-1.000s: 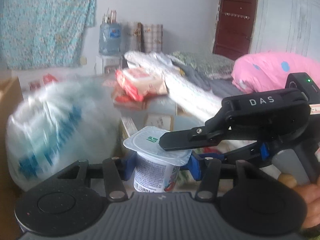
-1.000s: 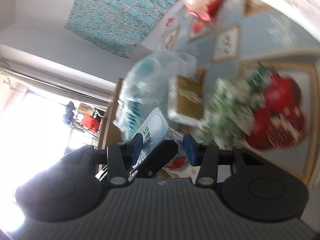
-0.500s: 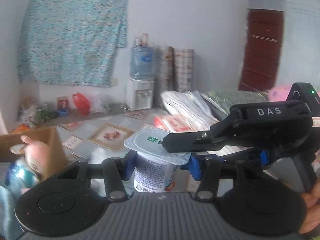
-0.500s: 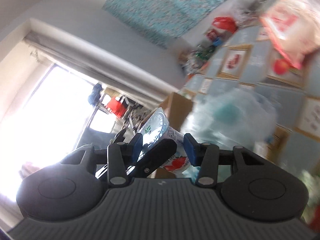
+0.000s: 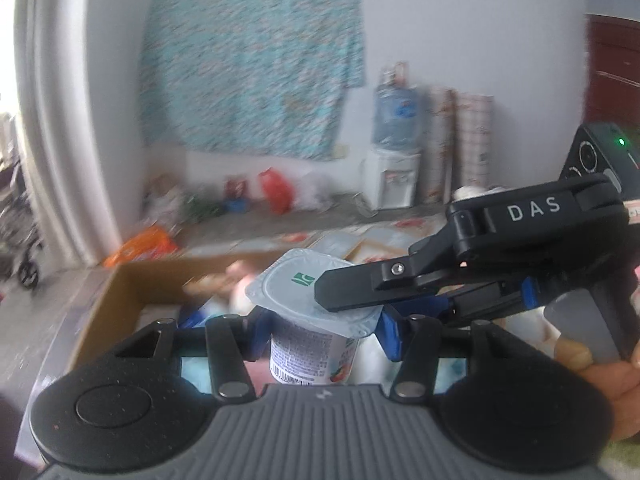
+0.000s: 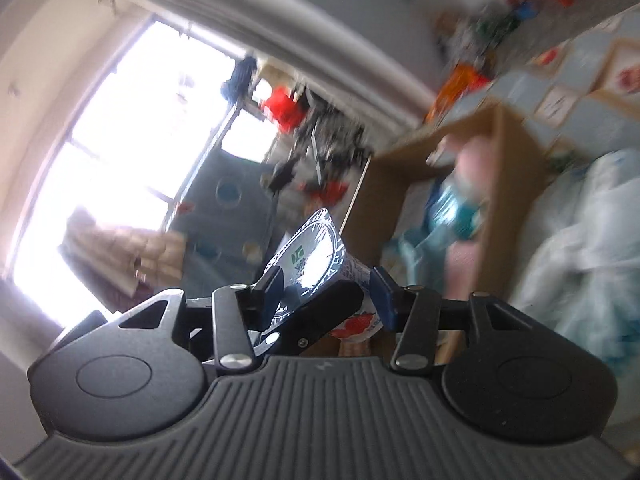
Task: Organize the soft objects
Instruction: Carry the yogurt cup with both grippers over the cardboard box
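Only the left wrist view shows the water dispenser beyond the cardboard box. Above that box, left gripper clamps the yogurt cup; right gripper, opening, seemingly pinches its lid.

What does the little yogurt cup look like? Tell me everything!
The yogurt cup is a small white plastic pot, sealed with a crinkly silvery foil lid bearing a green logo, with print and red fruit pictures on its side. It stands upright between the blue pads of the left gripper. The right gripper, its jaws opening, reaches across it, one black finger lying on the lid.
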Tool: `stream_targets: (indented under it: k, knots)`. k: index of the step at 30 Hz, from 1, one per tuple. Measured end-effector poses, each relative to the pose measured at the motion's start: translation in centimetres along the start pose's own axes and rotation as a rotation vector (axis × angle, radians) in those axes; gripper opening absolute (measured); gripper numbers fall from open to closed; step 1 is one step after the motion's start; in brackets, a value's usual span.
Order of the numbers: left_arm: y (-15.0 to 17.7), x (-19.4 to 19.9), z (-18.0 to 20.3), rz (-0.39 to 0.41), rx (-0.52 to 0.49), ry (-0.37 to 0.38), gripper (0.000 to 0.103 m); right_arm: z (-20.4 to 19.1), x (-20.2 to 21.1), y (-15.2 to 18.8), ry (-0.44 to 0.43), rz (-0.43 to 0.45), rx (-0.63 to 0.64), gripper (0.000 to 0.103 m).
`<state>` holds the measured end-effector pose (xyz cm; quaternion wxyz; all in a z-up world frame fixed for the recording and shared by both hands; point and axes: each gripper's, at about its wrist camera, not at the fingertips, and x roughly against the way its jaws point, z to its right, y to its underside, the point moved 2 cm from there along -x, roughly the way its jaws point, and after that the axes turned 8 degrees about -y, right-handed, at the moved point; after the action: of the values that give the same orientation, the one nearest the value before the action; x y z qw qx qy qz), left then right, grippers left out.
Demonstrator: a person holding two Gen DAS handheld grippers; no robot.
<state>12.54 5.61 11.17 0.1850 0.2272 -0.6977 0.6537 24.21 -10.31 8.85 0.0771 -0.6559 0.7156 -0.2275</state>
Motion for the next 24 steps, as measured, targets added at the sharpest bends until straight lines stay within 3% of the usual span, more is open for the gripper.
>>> stream_targets:
  k: [8,11,20,24]
  knots:
    - [5.0,-2.5,-8.6,-0.209,0.166,-0.013,0.054,0.3,-10.9,3.4,0.073,-0.262,-0.034,0.050]
    - [7.4,-3.1,-11.1,-0.253,0.205,-0.024,0.054,1.2,-13.7,4.4,0.099,-0.322,-0.056,0.051]
    - [11.0,-5.1,-14.7,-0.325,0.168,-0.113,0.055,4.1,-21.0,5.0,0.127,-0.430,-0.127,0.052]
    - [11.9,-6.7,-15.4,-0.382,0.164,-0.129,0.066,6.0,-22.8,5.8,0.164,-0.474,-0.181,0.052]
